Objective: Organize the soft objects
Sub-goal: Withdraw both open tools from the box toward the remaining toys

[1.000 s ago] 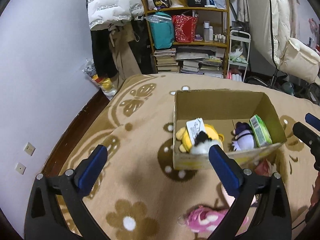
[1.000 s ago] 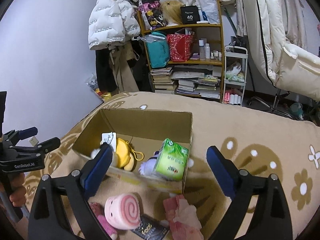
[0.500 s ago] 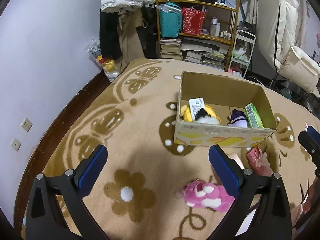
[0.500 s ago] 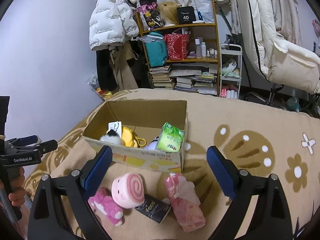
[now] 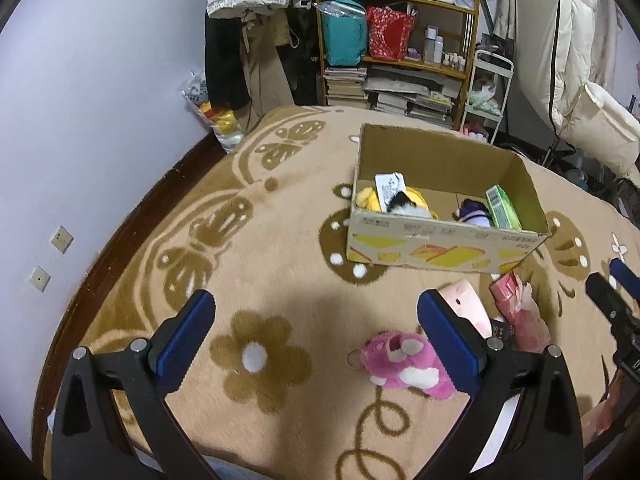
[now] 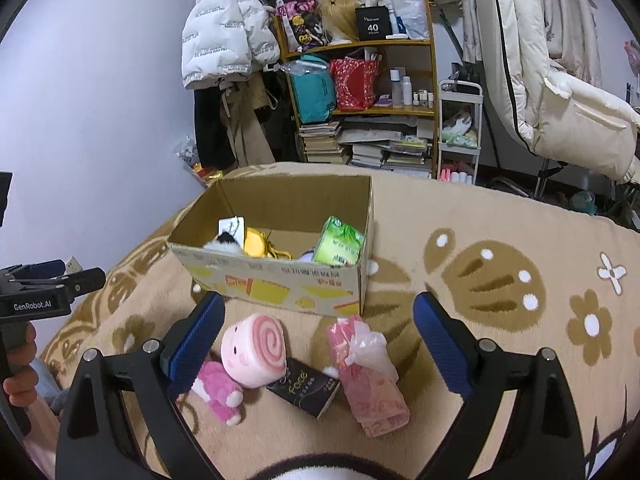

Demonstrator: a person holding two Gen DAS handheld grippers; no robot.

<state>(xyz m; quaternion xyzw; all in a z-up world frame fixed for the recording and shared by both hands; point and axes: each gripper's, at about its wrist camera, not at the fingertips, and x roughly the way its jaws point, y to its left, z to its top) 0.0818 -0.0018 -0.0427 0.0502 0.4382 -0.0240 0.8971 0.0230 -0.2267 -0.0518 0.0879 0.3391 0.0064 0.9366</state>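
A cardboard box (image 5: 440,246) (image 6: 280,284) stands on the patterned blanket, holding a yellow plush (image 5: 370,198) (image 6: 256,242), a purple doll (image 5: 474,212) and a green tissue pack (image 5: 502,208) (image 6: 338,246). In front of the box lie a pink roll plush (image 6: 256,346) (image 5: 466,306), a magenta bear plush (image 5: 404,364) (image 6: 218,394), a black packet (image 6: 304,386) and a pink tissue pack (image 6: 368,376) (image 5: 518,312). My left gripper (image 5: 320,340) is open above the blanket, left of the bear. My right gripper (image 6: 318,348) is open above the loose items.
A wooden shelf (image 6: 360,100) with books, bags and bottles stands behind the bed. Coats (image 6: 224,32) hang on the left, a white padded coat (image 6: 560,92) on the right. The lilac wall (image 5: 80,120) borders the blanket's left edge. A hand (image 6: 20,372) holds the left gripper's handle.
Both grippers have pulled back from the box and risen, so the box looks farther away and the loose toys in front of it have come into view. Both stay open.
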